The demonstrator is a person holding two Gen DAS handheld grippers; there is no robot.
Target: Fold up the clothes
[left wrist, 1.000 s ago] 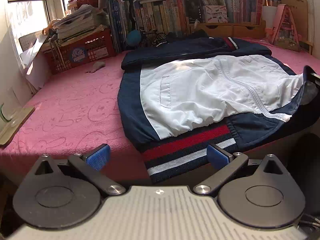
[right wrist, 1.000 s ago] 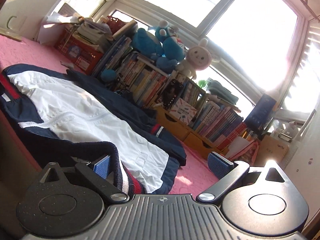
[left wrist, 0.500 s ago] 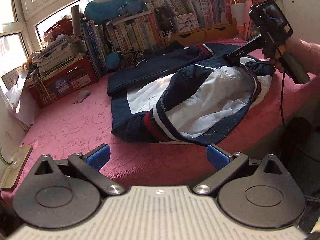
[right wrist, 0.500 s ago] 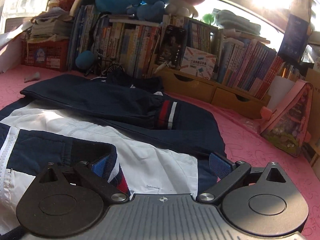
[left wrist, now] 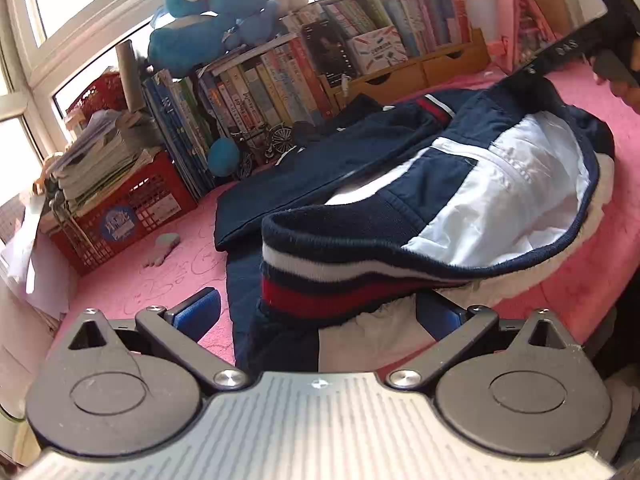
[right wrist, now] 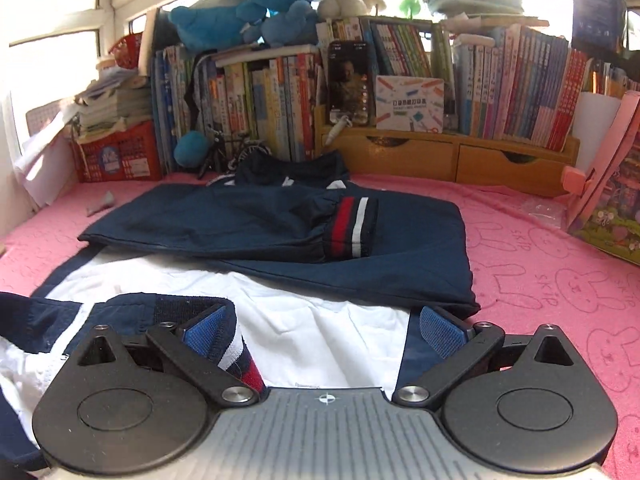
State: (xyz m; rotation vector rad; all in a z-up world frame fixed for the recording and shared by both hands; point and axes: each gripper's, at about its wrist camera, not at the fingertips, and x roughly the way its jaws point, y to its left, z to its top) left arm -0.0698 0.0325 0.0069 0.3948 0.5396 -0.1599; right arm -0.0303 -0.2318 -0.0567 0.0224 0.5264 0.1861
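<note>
Nearer now, the navy-and-white zip jacket with red-striped knit hem [left wrist: 460,184] fills the left wrist view, its hem folded over the body on the pink blanket [left wrist: 168,276]; left claw [left wrist: 316,310] gapes empty; right wrist view: right claw [right wrist: 324,330] wide apart, hem draped against its left finger [right wrist: 204,334], ungripped.

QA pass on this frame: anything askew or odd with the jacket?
Yes: the jacket's striped hem is flipped up, arched, white lining showing. In the right wrist view it drapes over one finger of the open right gripper, not pinched.

Bright window backlight, upper glare, fisheye-bent edges.
</note>
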